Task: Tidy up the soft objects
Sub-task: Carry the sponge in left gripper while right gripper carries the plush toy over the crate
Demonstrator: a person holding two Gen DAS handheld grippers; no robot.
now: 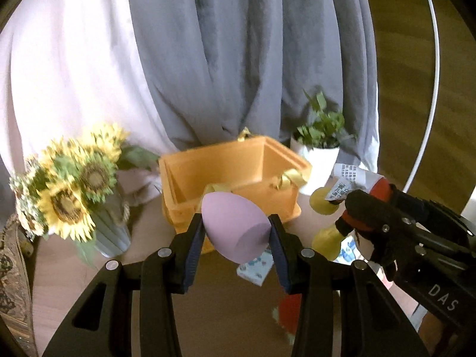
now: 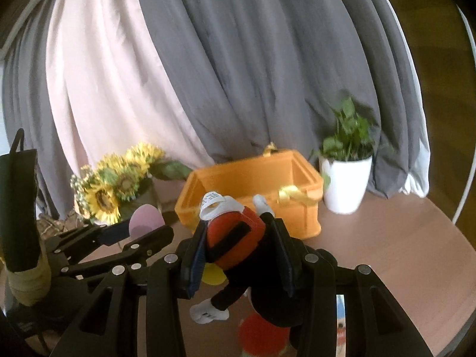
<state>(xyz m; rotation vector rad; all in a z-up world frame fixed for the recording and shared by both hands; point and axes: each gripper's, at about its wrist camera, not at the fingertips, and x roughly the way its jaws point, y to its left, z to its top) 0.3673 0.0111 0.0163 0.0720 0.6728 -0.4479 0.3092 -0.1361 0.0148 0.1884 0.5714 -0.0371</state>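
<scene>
My left gripper (image 1: 236, 232) is shut on a pink egg-shaped sponge (image 1: 233, 226) and holds it above the table in front of the orange bin (image 1: 253, 163). It also shows in the right wrist view (image 2: 139, 223) with the sponge (image 2: 145, 215). My right gripper (image 2: 238, 247) is shut on a plush toy (image 2: 235, 235) with red shorts, black body, white gloves and yellow feet, held before the orange bin (image 2: 238, 175). In the left wrist view the right gripper (image 1: 360, 217) and the toy (image 1: 327, 205) are at the right.
A sunflower vase (image 1: 71, 196) stands left of the bin and a white potted plant (image 2: 346, 175) right of it. Grey and pink curtains hang behind. A small blue-patterned packet (image 1: 255, 270) and a red object (image 2: 261, 336) lie on the round brown table (image 2: 401, 238).
</scene>
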